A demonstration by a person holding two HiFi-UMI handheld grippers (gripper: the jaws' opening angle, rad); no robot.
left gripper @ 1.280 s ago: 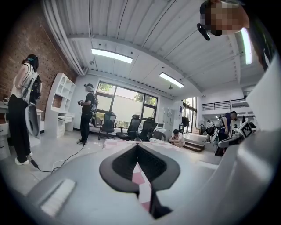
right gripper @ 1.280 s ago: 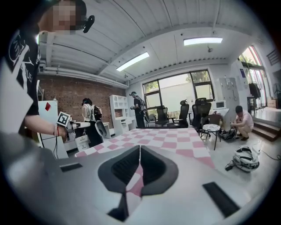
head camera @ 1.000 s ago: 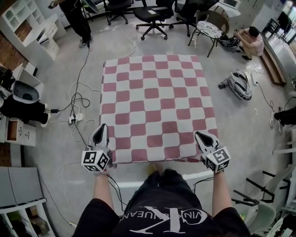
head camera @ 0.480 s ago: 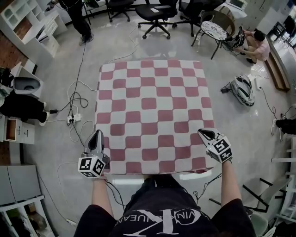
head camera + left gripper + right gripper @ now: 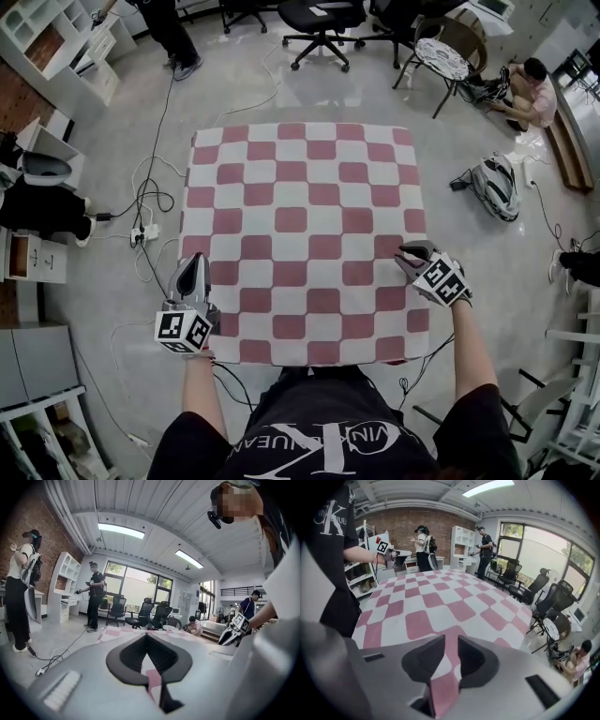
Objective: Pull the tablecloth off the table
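1. Right claw (image 5: 410, 253) hovers over the tablecloth (image 5: 300, 197), jaws just opening a crack, empty; left claw (image 5: 194, 267) is closed at its edge.
2. Tablecloth lies flat across the table; pinching too little fabric could let it slip when pulled.

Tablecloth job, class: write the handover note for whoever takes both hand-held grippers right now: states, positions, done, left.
Left hand-held gripper: jaws together, at the tablecloth's left edge near the front corner; nothing seen pinched.
Right hand-held gripper: tilted down over its right side, jaws just opened a little, pads not pressing it.
Tablecloth: spread flat, covering everything under it.
Done: nothing pulled yet.
Left: likely grip the near edge with both, then draw it off.
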